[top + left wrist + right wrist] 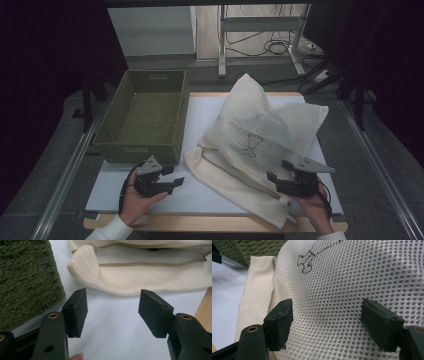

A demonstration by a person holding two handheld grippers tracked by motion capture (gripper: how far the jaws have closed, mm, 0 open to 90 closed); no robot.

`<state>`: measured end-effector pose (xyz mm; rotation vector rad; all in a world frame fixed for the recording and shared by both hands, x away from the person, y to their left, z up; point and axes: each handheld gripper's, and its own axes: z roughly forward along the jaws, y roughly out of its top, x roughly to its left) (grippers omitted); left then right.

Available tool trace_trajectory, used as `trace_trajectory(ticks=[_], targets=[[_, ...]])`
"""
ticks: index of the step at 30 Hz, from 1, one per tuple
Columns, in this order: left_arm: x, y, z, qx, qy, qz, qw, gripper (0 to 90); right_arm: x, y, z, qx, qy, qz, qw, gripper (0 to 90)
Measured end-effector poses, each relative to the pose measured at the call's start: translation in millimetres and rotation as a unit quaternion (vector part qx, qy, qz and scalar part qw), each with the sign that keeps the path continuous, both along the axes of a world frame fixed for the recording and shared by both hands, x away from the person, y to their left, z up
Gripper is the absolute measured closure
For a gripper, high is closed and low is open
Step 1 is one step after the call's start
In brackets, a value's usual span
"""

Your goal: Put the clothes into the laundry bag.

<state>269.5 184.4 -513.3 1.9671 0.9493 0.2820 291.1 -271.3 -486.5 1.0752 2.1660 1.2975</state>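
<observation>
dark curtains close in a white-topped table (200, 195) with a wooden edge, and cables trail on the floor beyond it. a woven green basket (145, 117) sits empty at the table's left, and a cream mesh laundry bag (260, 135) lies bulging at the right, one corner standing up, its lower edge spread toward the person.

the left gripper (167, 182) hovers over bare table just in front of the basket, jaws apart with nothing between them; in the left gripper view the bag's (140, 277) zipped edge lies ahead, not touched. the right gripper (280, 179) is over the bag's near side, jaws wide, mesh (332, 300) under them but not pinched.

this looks like the approach before a grasp. next, each gripper likely needs to close on a fold of mesh, firmly, since the loose fabric could slip when lifted toward the basket.
</observation>
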Motion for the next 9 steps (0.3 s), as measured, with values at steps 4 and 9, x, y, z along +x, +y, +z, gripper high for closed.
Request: trace_trajectory(ticks=[4, 9], targets=[[0.7, -2.0, -1.2, 0.006, 0.000, -0.003, 1.0000, 39.7, -0.2, 0.2, -0.2, -0.004, -0.001, 0.002, 1.0000, 25.8], [2.1, -1.8, -2.6, 0.011, 0.001, -0.003, 0.9999, 38.7, 0.1, 0.3, -1.2, -0.009, -0.002, 0.000, 1.0000, 25.4]])
